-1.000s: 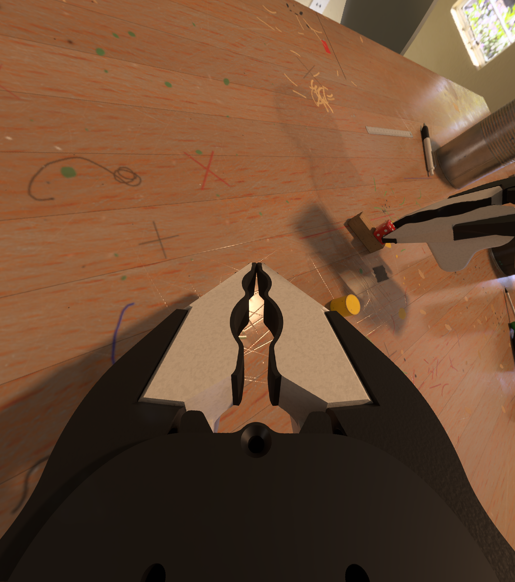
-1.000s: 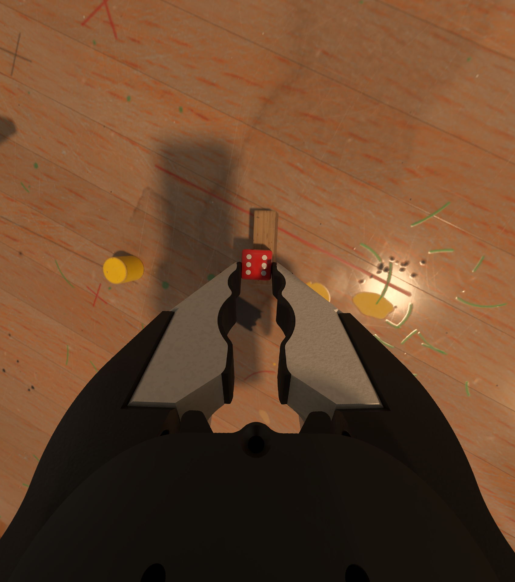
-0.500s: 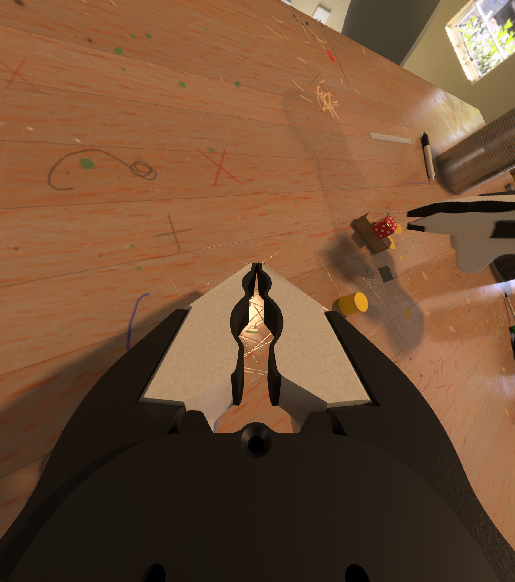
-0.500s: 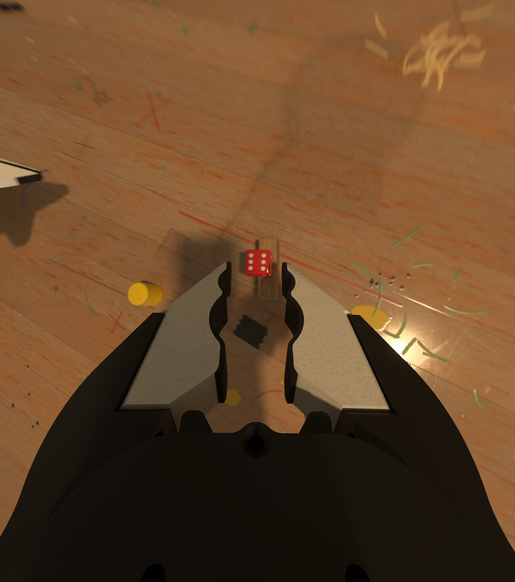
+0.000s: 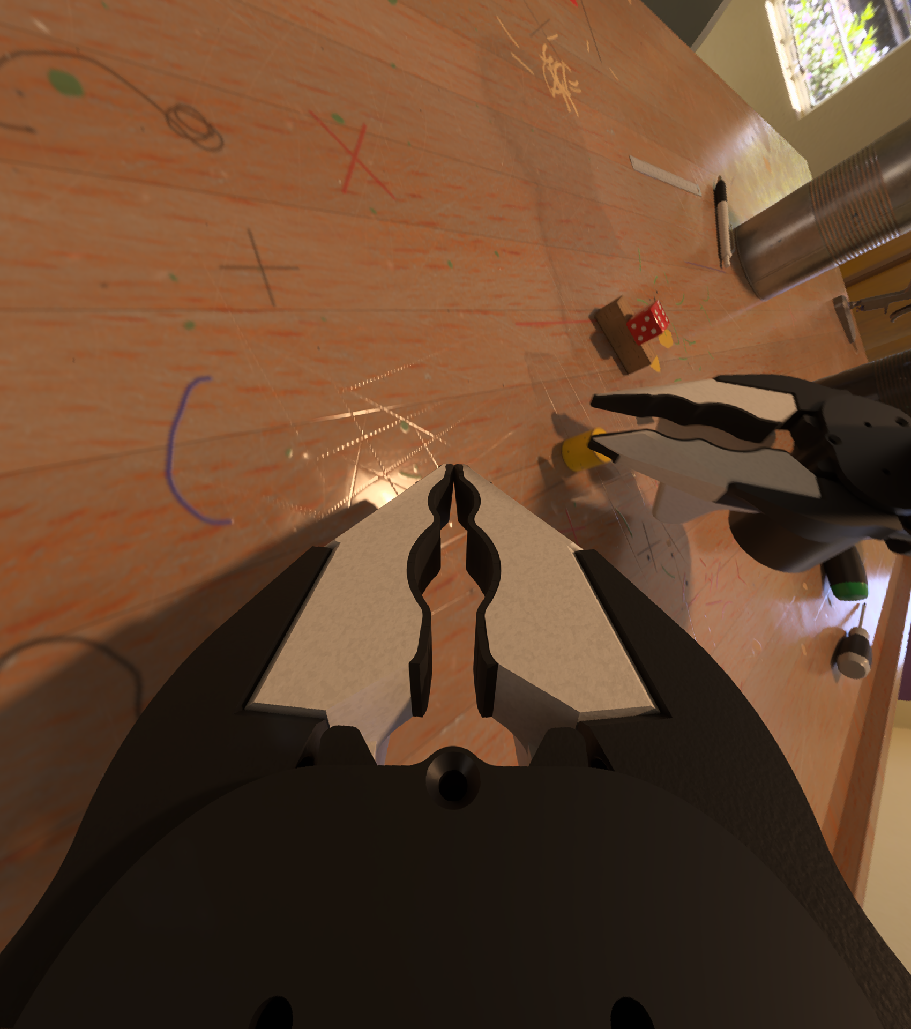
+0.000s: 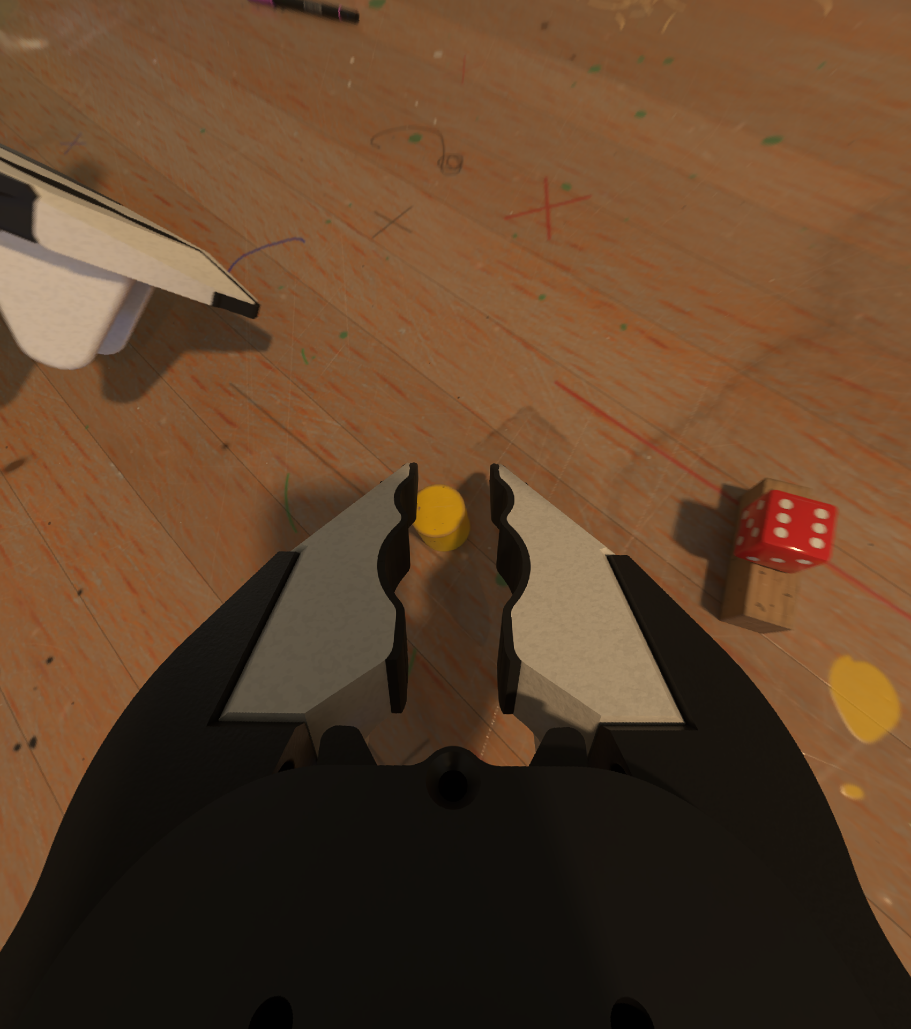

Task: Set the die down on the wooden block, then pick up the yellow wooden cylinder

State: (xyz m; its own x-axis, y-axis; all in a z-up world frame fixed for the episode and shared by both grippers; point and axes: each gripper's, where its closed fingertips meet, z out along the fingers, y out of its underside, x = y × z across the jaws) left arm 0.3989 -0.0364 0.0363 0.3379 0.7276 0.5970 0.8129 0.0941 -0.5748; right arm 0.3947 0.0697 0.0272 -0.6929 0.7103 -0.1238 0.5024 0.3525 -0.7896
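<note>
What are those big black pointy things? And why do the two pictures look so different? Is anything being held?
Those are two grippers, like big tweezers with two fingers each. Each one carries a camera that looks out along its own fingers, so you get one picture per gripper.

The left gripper has its fingers pressed together and holds nothing. You can also see it from the side at the edge of the right wrist view.

The right gripper is open. Its fingers sit on either side of a small yellow cylinder but have not squeezed it yet, so nothing is held.

Everything lies on a wooden table covered in scribbles and paint spots. A red die with white dots sits on top of a little wooden block. Farther off are a marker, a green-handled screwdriver and a big metal pipe.
</note>
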